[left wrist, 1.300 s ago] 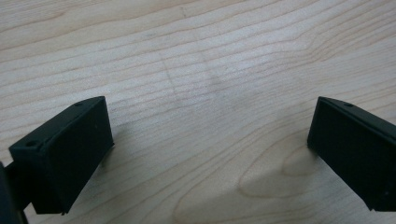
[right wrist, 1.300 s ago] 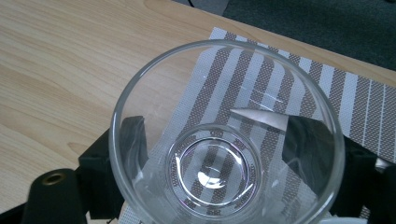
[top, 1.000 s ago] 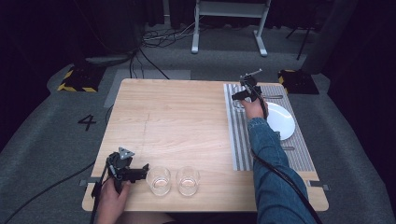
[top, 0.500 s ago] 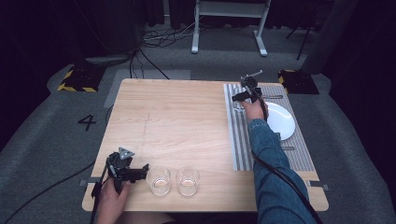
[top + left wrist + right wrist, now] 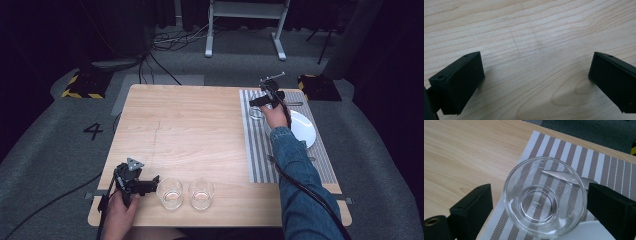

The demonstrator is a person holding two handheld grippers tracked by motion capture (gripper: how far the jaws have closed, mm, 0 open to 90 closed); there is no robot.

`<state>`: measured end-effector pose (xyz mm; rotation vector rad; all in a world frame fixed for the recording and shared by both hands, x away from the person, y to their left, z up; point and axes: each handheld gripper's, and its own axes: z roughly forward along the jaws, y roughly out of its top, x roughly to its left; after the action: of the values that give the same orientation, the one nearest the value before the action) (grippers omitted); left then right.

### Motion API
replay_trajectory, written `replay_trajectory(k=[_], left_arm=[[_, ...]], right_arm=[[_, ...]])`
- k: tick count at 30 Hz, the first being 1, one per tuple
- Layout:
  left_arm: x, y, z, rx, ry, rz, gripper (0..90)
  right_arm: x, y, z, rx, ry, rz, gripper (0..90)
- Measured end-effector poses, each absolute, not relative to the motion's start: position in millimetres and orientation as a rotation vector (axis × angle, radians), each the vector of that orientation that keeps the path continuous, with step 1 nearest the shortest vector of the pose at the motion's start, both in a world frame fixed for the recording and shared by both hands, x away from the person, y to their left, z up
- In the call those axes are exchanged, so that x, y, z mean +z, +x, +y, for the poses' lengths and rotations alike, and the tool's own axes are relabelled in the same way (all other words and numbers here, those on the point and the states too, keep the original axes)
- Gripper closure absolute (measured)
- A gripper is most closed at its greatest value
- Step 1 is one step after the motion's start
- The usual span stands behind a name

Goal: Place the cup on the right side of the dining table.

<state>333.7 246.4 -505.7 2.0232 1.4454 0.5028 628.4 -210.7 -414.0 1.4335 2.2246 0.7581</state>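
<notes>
Glass bowl: standing upright on the striped placemat, near its left edge, just beside the white plate; seen in the high view at the far right part of the table, under the right gripper.
Right gripper: jaws having just been opening; now standing apart on either side of the glass bowl; left pad clear of the glass, right pad at or very near the rim, contact not possible to tell; no squeezing visible.
Right gripper in the high view: hovering over the placemat's far end, held by a hand in a denim sleeve.
Metal utensil: lying on the placemat behind the bowl, seen partly through the glass, reaching toward the right jaw.
Left gripper: jaws spread wide, nothing between them, pointing down at bare wood.
Left gripper in the high view: resting at the near left corner of the wooden table, jaws pointing toward the nearer tumbler.
Two glass tumblers: standing upright side by side near the table's front edge, just right of the left gripper, close together, touching or not being hard to tell.
Plate in the high view: lying on the right half of the placemat, well apart from the tumblers.
</notes>
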Motion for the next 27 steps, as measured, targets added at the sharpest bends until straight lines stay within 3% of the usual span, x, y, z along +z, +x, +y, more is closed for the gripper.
replay_trajectory(k=[6,27], left_arm=[[-506,334,246,0.503,2.024,1.445,0.2],[-506,334,246,0.503,2.023,1.445,0.3]], right_arm=[[-396,612,-216,0.787,1.393,2.223,0.0],[-352,532,-232,0.921,1.195,2.261,0.0]])
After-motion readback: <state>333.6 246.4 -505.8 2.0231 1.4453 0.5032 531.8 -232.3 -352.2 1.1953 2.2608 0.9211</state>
